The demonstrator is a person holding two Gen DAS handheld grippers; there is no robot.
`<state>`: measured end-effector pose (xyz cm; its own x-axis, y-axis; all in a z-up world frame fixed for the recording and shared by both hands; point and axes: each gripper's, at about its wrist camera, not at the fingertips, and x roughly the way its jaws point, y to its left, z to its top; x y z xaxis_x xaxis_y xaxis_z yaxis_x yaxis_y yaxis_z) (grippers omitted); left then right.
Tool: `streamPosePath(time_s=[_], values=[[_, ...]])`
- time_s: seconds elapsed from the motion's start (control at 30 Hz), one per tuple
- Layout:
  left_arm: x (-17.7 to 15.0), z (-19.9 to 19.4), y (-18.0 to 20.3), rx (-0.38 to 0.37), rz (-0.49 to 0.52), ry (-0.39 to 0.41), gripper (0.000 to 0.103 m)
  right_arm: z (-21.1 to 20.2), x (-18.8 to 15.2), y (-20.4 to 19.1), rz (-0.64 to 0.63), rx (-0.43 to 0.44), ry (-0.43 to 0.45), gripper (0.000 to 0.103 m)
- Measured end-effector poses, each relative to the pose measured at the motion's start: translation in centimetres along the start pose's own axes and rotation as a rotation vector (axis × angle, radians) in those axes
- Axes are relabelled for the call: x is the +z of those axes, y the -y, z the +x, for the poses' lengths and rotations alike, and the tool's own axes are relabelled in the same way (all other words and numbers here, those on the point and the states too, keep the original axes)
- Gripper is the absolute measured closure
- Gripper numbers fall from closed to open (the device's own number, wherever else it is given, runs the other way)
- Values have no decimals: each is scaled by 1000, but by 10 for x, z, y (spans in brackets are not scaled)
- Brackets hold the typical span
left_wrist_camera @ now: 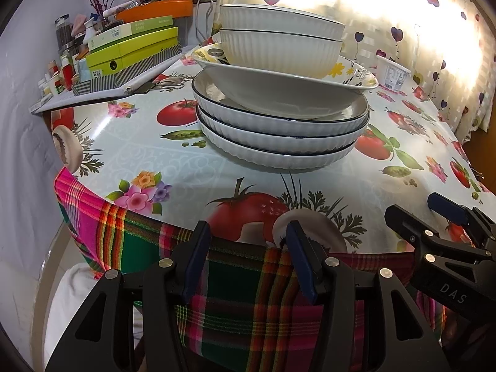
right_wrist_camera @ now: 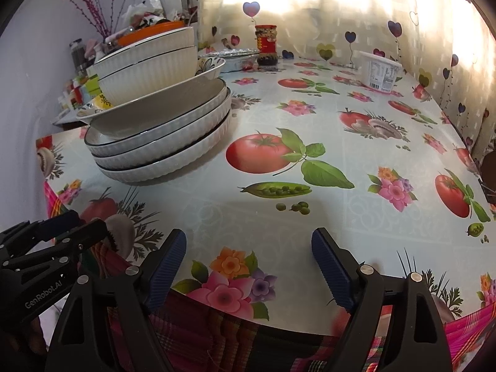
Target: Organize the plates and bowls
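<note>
Counter (left_wrist_camera: 130,155) under glossy cloth printed with tomatoes, peas, flowers. One stack (left_wrist_camera: 280,93) of crockery as landmark: three ribbed white plates (left_wrist_camera: 279,138) with dark rims at bottom, a wide floral bowl (left_wrist_camera: 288,93) tilted on them, two ribbed white bowls (left_wrist_camera: 279,40) nested on top. Left of stack, on a raised shelf: green boxes (left_wrist_camera: 130,49), orange tray (left_wrist_camera: 158,7), small bottles, purple twigs. Right of stack and well apart, near the heart-print curtain (left_wrist_camera: 434,31): white tub (left_wrist_camera: 392,74). Behind stack, seen from right wrist view: jar (right_wrist_camera: 266,45) with red label and a foil tray (right_wrist_camera: 232,54). In front of stack, at counter edge: plaid cloth (left_wrist_camera: 248,294) hanging down. Left claw (left_wrist_camera: 248,251) in front of stack, well apart from it, over plaid cloth at counter edge; pads apart, nothing between them. Right claw (right_wrist_camera: 248,263) to the right of the left one, also short of stack, over flower print at counter edge; pads wide apart, nothing between them. Each claw visible at the edge of the other's view, side by side, not touching.
</note>
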<state>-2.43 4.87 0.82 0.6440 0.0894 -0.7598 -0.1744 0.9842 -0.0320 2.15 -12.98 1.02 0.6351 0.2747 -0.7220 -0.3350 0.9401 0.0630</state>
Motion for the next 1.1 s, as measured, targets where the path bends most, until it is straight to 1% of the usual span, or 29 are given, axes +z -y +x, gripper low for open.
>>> streamPosePath(time_s=[1.1], values=[[0,1,0,-1,4,1,51,-1,-1,0,-5,-19,-1,18]])
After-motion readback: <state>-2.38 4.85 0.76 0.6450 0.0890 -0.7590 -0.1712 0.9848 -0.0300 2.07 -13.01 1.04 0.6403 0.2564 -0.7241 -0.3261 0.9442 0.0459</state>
